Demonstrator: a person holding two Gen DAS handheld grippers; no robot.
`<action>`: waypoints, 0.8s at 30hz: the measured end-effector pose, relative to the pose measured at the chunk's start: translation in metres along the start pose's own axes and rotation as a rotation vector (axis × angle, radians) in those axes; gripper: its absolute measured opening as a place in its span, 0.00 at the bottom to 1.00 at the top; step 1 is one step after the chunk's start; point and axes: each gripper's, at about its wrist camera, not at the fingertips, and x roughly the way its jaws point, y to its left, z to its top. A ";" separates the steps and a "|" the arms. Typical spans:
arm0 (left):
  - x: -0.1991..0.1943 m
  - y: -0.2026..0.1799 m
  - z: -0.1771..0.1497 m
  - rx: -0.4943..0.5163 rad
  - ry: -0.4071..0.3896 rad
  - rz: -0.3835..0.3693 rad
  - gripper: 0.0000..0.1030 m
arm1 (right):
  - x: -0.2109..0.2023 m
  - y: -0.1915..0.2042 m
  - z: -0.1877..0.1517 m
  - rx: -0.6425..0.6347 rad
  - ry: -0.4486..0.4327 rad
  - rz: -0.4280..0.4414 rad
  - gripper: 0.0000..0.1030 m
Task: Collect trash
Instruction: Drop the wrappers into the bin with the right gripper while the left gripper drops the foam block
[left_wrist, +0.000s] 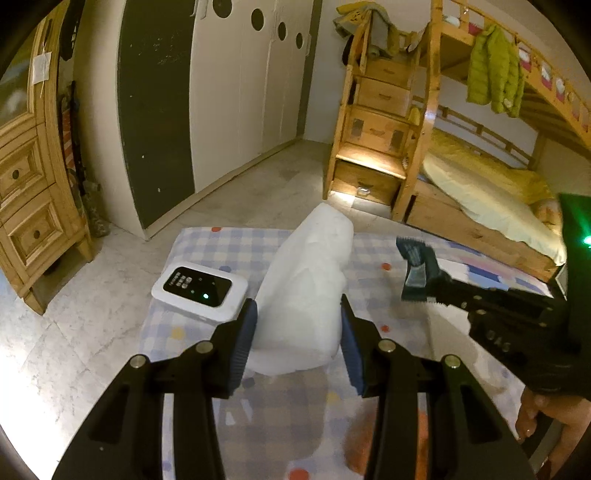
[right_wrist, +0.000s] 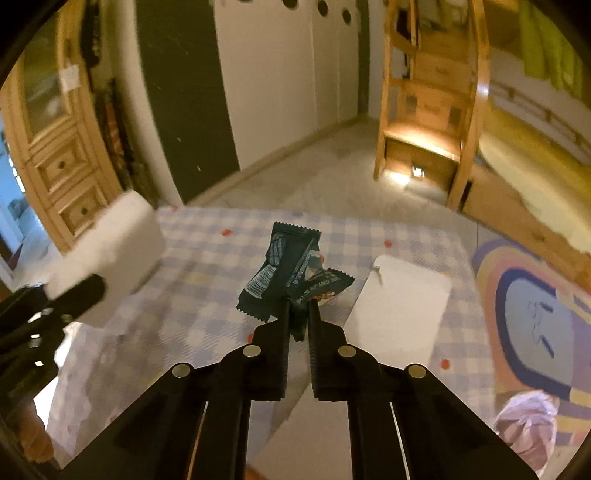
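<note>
My right tool (right_wrist: 298, 306) pinches a dark wrapper (right_wrist: 284, 273) above the checkered desk (right_wrist: 207, 236). My left tool (left_wrist: 297, 332) grips the white bag (left_wrist: 306, 284) mid-desk, near the white device (left_wrist: 199, 291) at its left edge; bare floor (left_wrist: 258, 177) lies beyond.

Both wrist cameras look steeply down, close over the shared checkered cloth (left_wrist: 207, 243) toward the wardrobe (right_wrist: 273, 74).

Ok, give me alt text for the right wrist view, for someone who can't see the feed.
The right gripper is shut on a dark green snack wrapper, held above a blue-checked cloth. A flat white card lies just right of it on the cloth, and the left gripper holds a white bag at the left edge.
</note>
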 end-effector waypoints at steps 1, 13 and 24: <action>-0.005 -0.003 -0.001 -0.001 -0.007 -0.015 0.41 | -0.015 0.001 -0.004 -0.012 -0.029 -0.006 0.09; -0.039 -0.092 -0.027 0.072 -0.049 -0.181 0.41 | -0.102 -0.040 -0.050 0.045 -0.152 -0.124 0.09; -0.041 -0.209 -0.058 0.214 -0.014 -0.393 0.41 | -0.160 -0.147 -0.121 0.281 -0.143 -0.284 0.09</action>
